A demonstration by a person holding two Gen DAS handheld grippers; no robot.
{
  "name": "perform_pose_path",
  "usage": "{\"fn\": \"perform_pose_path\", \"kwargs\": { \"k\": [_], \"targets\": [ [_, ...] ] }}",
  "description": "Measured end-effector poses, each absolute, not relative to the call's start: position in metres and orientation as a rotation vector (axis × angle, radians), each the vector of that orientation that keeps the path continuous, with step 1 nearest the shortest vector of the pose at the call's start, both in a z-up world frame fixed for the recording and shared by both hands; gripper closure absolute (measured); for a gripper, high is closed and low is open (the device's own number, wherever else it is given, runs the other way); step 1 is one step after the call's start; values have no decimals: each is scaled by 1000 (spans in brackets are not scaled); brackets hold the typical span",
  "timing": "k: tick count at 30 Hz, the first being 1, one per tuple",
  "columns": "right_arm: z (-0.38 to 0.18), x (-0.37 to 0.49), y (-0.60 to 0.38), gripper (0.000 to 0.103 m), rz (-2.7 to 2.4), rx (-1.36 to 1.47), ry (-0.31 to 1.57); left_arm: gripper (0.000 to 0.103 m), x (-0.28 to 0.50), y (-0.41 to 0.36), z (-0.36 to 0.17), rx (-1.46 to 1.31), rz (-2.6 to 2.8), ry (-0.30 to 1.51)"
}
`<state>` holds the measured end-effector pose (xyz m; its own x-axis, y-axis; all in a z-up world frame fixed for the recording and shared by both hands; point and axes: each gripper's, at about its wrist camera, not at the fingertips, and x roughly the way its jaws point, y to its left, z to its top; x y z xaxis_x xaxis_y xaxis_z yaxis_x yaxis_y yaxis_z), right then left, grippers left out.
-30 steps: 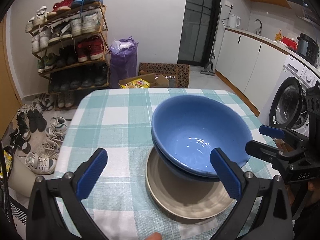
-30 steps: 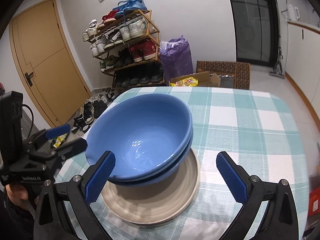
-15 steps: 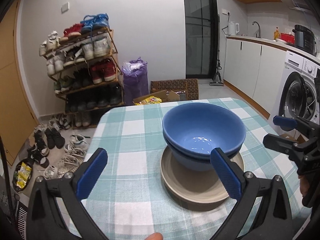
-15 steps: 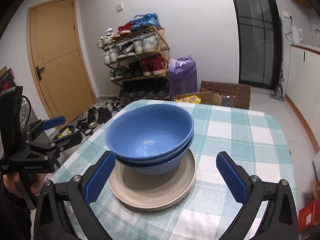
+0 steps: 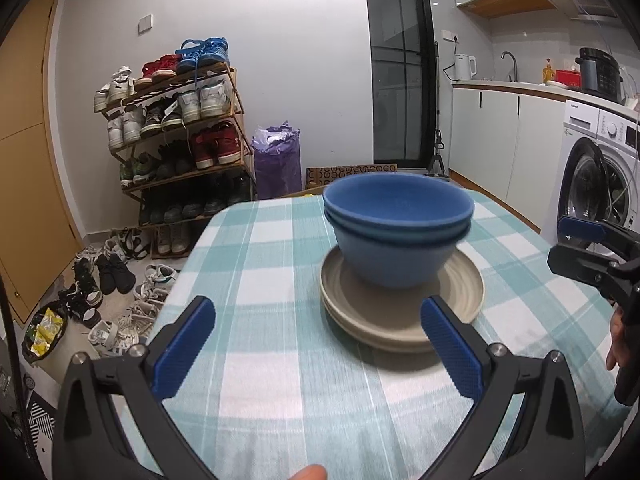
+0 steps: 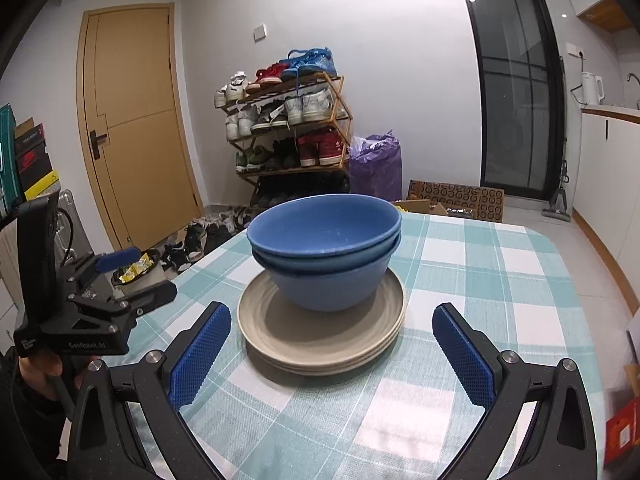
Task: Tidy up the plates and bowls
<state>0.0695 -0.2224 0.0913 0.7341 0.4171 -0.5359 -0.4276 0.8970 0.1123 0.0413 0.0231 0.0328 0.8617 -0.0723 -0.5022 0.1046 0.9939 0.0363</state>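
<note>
Two blue bowls [image 5: 396, 232] nest one in the other on a stack of beige plates [image 5: 404, 312] in the middle of the checked table [image 5: 272, 360]. They also show in the right wrist view: bowls [image 6: 326, 248], plates [image 6: 320, 340]. My left gripper [image 5: 318, 348] is open and empty, held back from the stack near the table's front. My right gripper [image 6: 330, 354] is open and empty, also back from the stack. Each gripper shows at the edge of the other's view: the right one [image 5: 588, 248] and the left one [image 6: 120, 276].
A shoe rack [image 5: 180, 136] stands by the far wall with loose shoes [image 5: 112, 272] on the floor beside the table's left edge. A purple bag [image 5: 276, 164] and cardboard boxes [image 6: 456, 200] lie beyond the far edge. A washing machine [image 5: 600, 184] and kitchen counter [image 5: 520, 92] stand at the right.
Both grippers have drawn back and lowered away from the bowls and plates, so the stack now looks smaller and is seen from the side. Both stay open.
</note>
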Motion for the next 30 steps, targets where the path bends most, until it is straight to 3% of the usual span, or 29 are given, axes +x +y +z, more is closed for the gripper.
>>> {"fn": "perform_pose_path", "kwargs": {
  "k": [30],
  "targets": [
    [51,26,-217,0,488,-89,486,0,13,30,-2,-16,-58,400]
  ]
}}
